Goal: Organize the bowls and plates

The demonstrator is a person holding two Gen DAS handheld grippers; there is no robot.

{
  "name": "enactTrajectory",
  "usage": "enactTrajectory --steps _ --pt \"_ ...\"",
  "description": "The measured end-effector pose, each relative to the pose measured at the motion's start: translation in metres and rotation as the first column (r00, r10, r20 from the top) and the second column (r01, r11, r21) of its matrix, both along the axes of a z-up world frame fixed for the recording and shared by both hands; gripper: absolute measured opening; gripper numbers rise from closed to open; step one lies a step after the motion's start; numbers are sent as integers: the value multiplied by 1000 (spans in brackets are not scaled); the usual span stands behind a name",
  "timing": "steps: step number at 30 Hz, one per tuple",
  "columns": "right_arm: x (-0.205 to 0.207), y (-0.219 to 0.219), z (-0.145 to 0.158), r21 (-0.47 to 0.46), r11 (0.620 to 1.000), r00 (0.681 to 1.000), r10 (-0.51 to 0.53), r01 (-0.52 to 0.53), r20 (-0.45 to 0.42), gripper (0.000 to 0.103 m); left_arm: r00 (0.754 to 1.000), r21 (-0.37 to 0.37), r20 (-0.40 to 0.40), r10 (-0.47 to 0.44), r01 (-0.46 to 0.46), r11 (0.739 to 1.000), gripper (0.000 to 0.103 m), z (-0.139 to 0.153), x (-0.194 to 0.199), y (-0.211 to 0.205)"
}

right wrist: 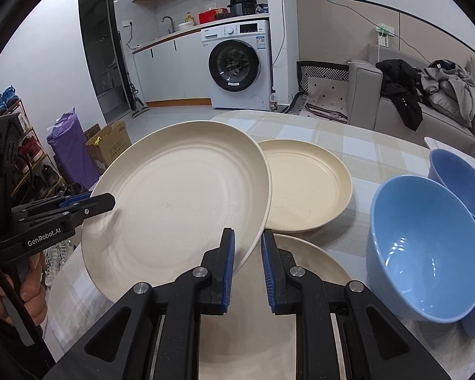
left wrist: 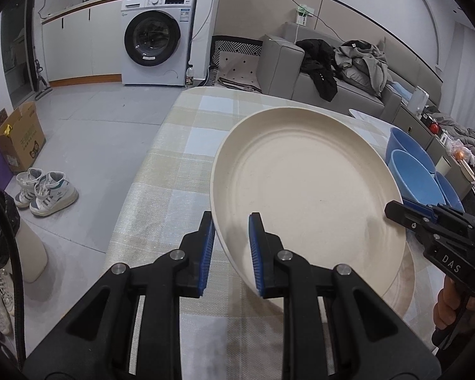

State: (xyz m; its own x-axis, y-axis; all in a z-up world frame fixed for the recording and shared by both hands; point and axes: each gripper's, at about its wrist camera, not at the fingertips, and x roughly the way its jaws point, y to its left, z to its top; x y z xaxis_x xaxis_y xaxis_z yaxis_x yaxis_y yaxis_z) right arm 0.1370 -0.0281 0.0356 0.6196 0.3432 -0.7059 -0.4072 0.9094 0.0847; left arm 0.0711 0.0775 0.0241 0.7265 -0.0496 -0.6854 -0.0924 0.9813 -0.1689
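Observation:
A large cream plate [left wrist: 307, 183] [right wrist: 177, 205] is held tilted above the table. The rim sits between the fingers of my left gripper [left wrist: 232, 253] on one side and between the fingers of my right gripper [right wrist: 248, 262] on the other; both jaws stand a little wider than the rim. A second cream plate [right wrist: 307, 186] lies flat on the table behind it. A third cream plate [right wrist: 313, 262] lies under my right gripper. Blue bowls [right wrist: 424, 253] [left wrist: 418, 180] stand to the right.
The table [left wrist: 174, 164] has a pale checked cloth and its left edge drops to the floor. Shoes [left wrist: 47, 190] and a cardboard box [left wrist: 19, 136] are on the floor. A grey sofa [left wrist: 332, 72] with clothes stands behind the table.

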Motion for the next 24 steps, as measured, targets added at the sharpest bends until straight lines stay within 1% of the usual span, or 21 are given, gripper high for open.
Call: enactTrajectory --steps 8,11,17,24 --pt "-16 -18 1 12 1000 1000 -27 27 3 18 999 -1 5 -39 39 999 18 7 -6 -12" --pt "-16 -23 2 18 999 999 -35 35 0 18 999 2 3 -52 52 999 18 9 -9 -18" --pt "-24 -33 3 32 998 998 -56 56 -1 18 997 11 -3 -75 75 997 18 10 -12 -23" --pt "-35 -42 1 36 997 997 -75 75 -5 18 994 25 -21 -104 104 994 18 5 -10 -32"
